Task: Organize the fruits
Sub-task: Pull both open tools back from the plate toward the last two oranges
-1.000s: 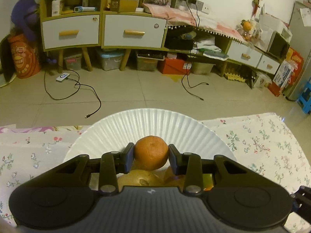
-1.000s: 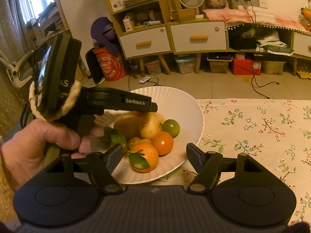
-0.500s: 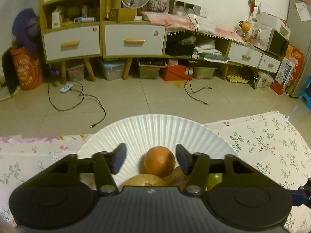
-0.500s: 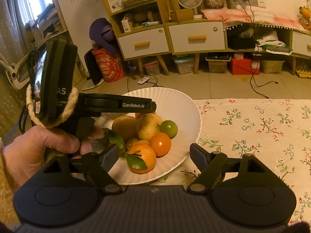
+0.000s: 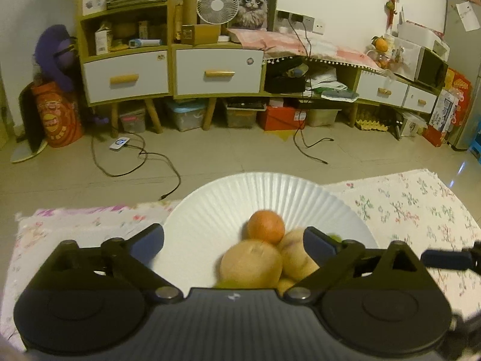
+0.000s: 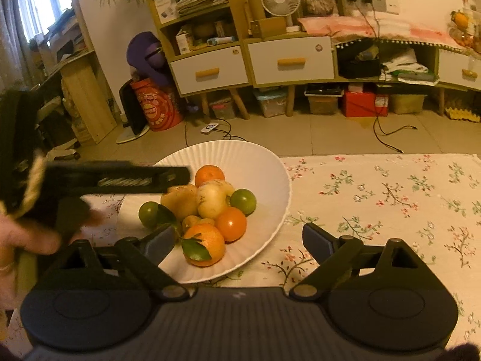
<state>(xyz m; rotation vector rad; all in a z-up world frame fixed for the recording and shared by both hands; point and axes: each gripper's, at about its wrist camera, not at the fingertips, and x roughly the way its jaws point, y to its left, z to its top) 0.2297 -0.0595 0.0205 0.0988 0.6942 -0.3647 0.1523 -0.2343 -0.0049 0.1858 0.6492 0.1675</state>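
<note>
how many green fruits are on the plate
2. One green fruit sits on the right side of the pile, the other on the left beside a leaf, both on the white plate. More may be hidden under the pile.

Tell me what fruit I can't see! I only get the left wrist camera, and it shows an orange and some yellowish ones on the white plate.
Observer: The right wrist view shows a green fruit at the left of the pile and another green one at its right.
Operator: Does anything have leaves?
Observer: Yes, an orange with a leaf lies at the near side of the pile.
Operator: Is the other gripper grabbing one?
Observer: No. The right gripper hovers by the near rim of the plate, jaws opening, gripping nothing.
</note>
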